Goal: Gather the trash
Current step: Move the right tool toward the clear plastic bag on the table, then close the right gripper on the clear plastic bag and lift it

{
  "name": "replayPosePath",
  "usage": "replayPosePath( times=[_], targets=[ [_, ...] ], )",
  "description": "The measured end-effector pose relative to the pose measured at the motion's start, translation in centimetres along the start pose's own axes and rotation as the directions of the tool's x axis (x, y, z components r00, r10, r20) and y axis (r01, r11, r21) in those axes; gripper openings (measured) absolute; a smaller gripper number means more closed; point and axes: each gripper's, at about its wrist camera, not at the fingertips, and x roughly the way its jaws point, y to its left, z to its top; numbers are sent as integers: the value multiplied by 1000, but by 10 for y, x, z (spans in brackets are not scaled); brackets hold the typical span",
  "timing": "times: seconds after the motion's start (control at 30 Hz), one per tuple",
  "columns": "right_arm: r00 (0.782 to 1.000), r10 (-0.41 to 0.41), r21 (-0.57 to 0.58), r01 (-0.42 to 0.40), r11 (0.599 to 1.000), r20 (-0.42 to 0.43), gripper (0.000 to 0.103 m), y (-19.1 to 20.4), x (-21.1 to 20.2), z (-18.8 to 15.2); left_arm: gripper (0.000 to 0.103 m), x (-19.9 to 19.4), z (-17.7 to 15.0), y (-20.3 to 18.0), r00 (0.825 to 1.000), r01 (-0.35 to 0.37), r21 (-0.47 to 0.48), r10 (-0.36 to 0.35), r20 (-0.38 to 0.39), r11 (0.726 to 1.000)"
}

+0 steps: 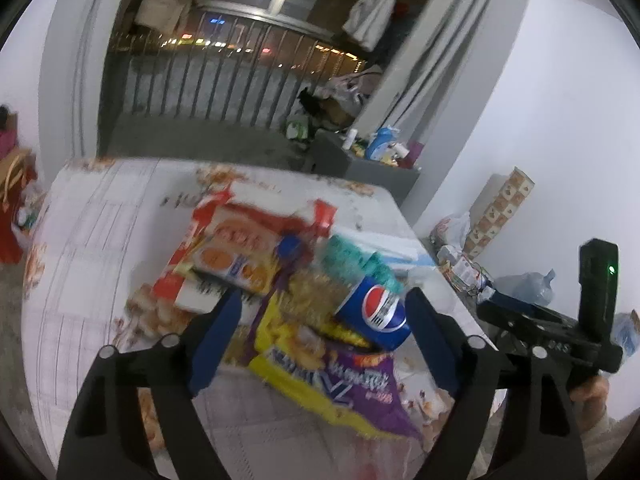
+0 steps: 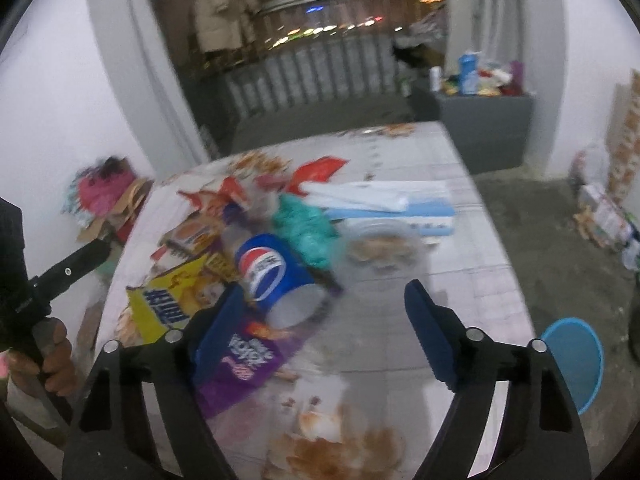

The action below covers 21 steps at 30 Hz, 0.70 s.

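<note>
Task stage, judged from the present layout: early, nothing yet collected.

Trash pile lying untouched on the patterned table, heaped near the centre. Contents noted: blue Pepsi cup on its side, mouth toward the near edge in the right wrist view; yellow and purple snack bag beneath and at 6 o'clock of the cup; red and orange cracker packet at 10 o'clock of the cup; crumpled teal wrapper at 12 o'clock, touching the cup. Also seen from the right wrist: clear plastic container at 3 o'clock of the cup, white and light blue flat box behind it. Brown stains on the tablecloth at the near edge.

Left gripper: fingers spread wide, nothing pressed between them, poised above the snack bag and cup. Right gripper: fingers likewise spread, holding nothing, left finger over the purple part of the bag just beside the cup mouth.

Blue bin on the floor at 3 o'clock of the table, likely the destination; interior not visible.

Remaining: every item still to be gripped and carried off. Motion blur limits finer detail.
</note>
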Motion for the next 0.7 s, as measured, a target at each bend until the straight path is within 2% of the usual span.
replayPosePath(
  times=[0.23,0.33,0.4,0.53,0.57,0.7],
  targets=[
    [998,29,-32,-31,999,-54,67,15,9,-4,66,-7,-25,20,997,9,-46,-12,-71,999],
    [997,24,-7,-25,1000,-70,62,11,1,-17,62,-14,-38,24,993,33,-34,-37,-111,999],
    [995,28,32,-25,999,-94,56,6,-3,-29,60,-16,-48,25,986,69,-35,-73,-147,997],
    [984,87,103,-71,992,-154,44,3,-1,-58,55,-11,-74,22,962,136,-53,-144,-233,989],
    [978,108,118,-88,989,-178,38,4,3,-67,51,-3,-83,19,948,154,-67,-166,-273,986],
    [956,173,142,-142,980,-235,24,17,17,-89,42,20,-102,12,913,182,-101,-206,-352,978]
  ],
)
